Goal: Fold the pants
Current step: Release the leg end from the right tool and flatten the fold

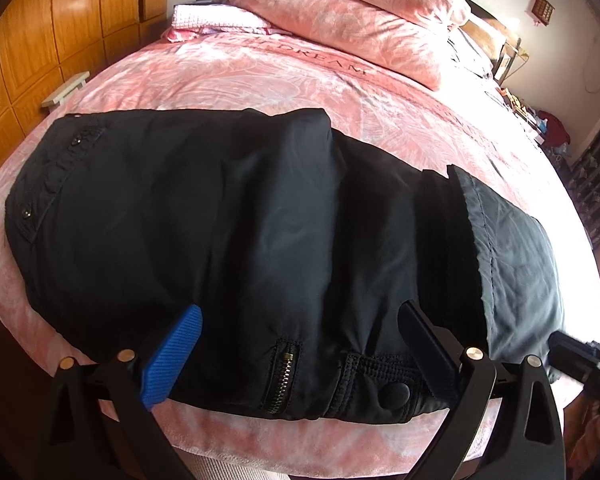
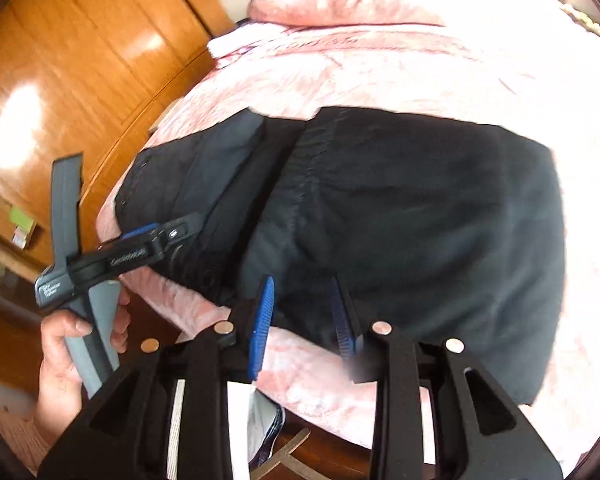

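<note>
Along the bed's [image 1: 260, 80] near edge: black pants [image 1: 240, 220], folded, long axis parallel to that edge. Left gripper [image 1: 300, 344] jaws wide, straddling the waistband, nothing clamped. Right gripper [image 2: 304, 320] jaws narrow, empty, at the hem end.

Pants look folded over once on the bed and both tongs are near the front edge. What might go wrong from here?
1. The black pants lie at the bed's front edge; a pull toward you may slide them off.
2. The left tongs straddle the zipper and snap; closing there may bunch thick layers.
3. The right tongs are open, holding nothing, so the folded layer may shift.
</note>
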`<state>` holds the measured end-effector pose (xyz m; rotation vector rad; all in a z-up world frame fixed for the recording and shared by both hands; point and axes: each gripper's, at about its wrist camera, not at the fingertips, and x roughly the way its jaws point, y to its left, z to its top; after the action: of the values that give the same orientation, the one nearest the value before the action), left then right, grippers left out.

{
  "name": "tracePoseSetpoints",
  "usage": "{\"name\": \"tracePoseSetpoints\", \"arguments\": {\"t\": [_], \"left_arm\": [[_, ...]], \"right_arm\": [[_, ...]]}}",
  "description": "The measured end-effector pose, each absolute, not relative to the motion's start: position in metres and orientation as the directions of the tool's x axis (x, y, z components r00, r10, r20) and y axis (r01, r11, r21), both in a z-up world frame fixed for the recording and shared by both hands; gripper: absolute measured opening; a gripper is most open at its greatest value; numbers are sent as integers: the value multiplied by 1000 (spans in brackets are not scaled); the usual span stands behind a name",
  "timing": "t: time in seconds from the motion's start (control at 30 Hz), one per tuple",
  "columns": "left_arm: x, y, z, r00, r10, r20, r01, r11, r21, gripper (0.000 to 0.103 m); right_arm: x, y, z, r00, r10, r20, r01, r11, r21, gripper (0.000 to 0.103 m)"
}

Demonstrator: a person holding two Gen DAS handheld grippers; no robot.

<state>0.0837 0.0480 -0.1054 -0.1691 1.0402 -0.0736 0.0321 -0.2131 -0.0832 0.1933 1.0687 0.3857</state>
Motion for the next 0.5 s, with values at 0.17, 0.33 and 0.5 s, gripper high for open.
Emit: {"name": "tracePoseSetpoints", "arguments": {"t": [0.17, 0.33, 0.5], "left_arm": [[81, 34, -103, 489, -158, -858, 19, 985, -170, 99], [78, 7, -91, 503, -208, -839, 81, 978, -194, 99], [88, -32, -102, 466, -146, -873, 156, 984, -81, 99]], "right_arm": [[33, -264, -86, 485, 192, -853, -25, 978, 206, 34], [33, -288, -109, 463, 181, -867, 47, 972, 229, 33], [29, -282, -124, 460, 153, -875, 41, 980, 193, 34]]}}
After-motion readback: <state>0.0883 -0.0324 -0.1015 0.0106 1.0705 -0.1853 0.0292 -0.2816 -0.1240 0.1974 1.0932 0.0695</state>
